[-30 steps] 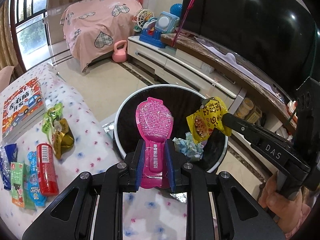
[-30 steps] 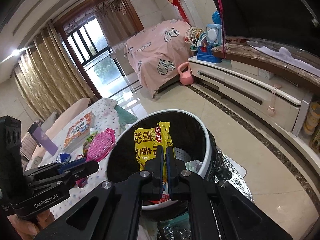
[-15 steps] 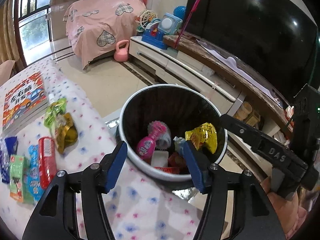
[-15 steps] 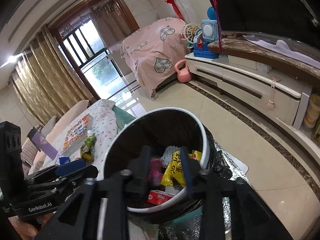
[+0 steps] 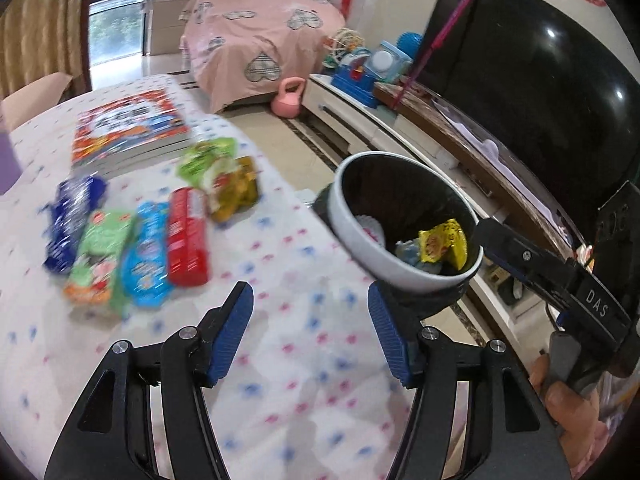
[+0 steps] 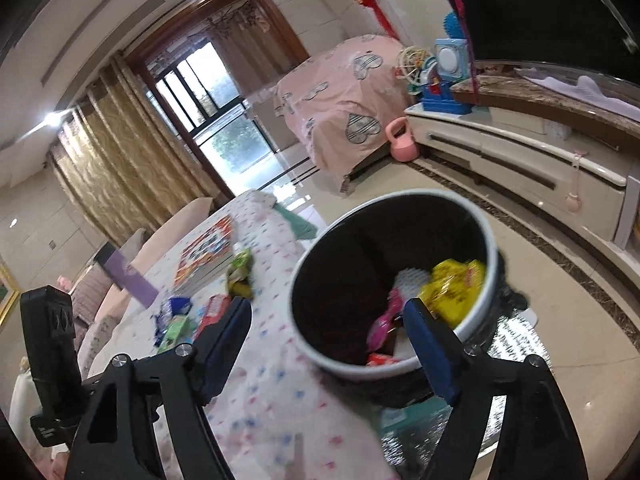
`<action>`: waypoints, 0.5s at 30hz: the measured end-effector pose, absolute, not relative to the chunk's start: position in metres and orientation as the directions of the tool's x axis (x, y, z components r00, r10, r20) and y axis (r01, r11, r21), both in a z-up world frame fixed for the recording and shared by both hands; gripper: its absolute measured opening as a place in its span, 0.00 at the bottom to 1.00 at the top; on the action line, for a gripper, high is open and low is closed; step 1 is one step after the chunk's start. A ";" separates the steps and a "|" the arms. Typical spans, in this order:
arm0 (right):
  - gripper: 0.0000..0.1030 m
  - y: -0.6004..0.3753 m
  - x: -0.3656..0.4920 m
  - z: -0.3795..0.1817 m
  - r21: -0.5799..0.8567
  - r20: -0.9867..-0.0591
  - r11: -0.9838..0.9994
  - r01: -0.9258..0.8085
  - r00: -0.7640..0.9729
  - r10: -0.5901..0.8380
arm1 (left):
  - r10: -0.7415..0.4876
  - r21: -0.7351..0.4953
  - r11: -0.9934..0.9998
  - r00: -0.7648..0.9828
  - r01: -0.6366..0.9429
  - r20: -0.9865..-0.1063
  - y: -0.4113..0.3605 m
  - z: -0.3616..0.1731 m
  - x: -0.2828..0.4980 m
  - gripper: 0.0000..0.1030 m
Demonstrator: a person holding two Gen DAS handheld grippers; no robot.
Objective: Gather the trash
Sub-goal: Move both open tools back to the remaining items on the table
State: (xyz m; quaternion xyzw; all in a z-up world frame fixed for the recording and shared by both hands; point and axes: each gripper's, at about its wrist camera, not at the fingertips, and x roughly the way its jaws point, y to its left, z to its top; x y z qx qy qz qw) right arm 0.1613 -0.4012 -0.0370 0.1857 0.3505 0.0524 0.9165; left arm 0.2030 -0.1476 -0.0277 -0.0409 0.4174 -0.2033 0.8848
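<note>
Both wrappers have dropped into the trash bin (image 5: pixel 362 236) since a second ago: the left gripper (image 5: pixel 310 330) hangs with jaws apart and nothing between them over the dotted tablecloth (image 5: pixel 280 392), and the right gripper (image 6: pixel 328 348), its jaws just opened wider, is released too. Inside the bin lie the yellow snack packet (image 6: pixel 456 286) and pink wrapper (image 6: pixel 384 322). Far left, a red packet (image 5: pixel 187 236) and other wrappers wait beside a book (image 5: pixel 128 128).

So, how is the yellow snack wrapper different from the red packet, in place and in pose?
The yellow snack wrapper lies inside the white-rimmed trash bin; the red packet lies on the dotted tablecloth. The yellow snack wrapper looks crumpled and tilted on other trash; the red packet lies flat in a row beside a blue packet. Neither is held by any tongs.
</note>
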 end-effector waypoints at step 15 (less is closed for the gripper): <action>0.78 -0.312 0.158 -0.062 0.365 -0.675 0.927 -0.081 0.663 0.324 | -0.302 -0.278 0.951 0.602 0.136 -0.739 -0.043 -0.050 0.180 0.59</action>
